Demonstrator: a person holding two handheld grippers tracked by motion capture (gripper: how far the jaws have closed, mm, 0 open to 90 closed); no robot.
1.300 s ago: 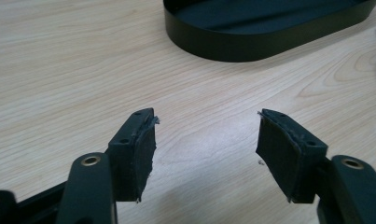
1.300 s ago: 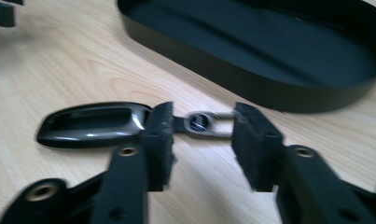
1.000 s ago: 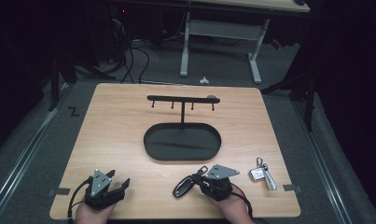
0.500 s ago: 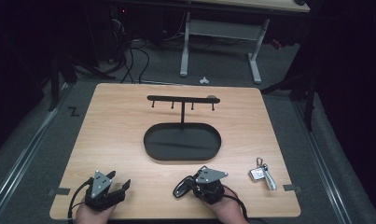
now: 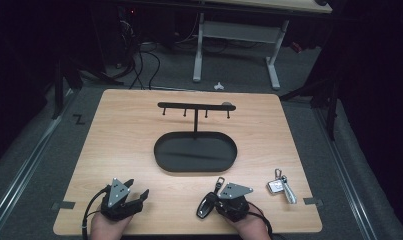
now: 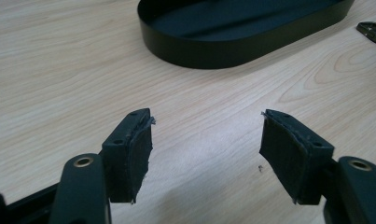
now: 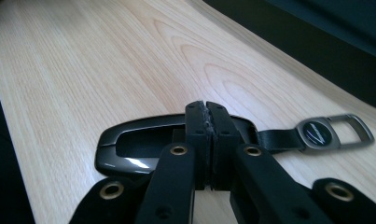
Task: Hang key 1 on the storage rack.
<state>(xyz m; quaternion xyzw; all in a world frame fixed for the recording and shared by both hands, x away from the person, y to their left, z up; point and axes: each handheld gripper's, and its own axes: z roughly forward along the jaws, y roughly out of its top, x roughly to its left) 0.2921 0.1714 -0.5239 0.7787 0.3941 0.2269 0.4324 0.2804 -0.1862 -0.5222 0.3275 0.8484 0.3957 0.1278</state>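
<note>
Wood-grain table (image 5: pixel 139 150) in the high view carries a black oval tray (image 5: pixel 195 152) with a hook stand (image 5: pixel 195 107); the right gripper (image 5: pixel 215 199) sits over a black key fob (image 5: pixel 205 206) near the front edge, and a second set of keys (image 5: pixel 281 186) lies to its right. The fob's long axis runs from near-left up toward the tray, strap end leading.

From the left gripper view, the left gripper (image 6: pixel 206 140) stands wide apart over bare wood.

From the right gripper view, the pads meet tight together above the fob's (image 7: pixel 129 149) body, seemingly pinching nothing. Lifting now would likely leave the fob behind, or nudge it off the near edge.
</note>
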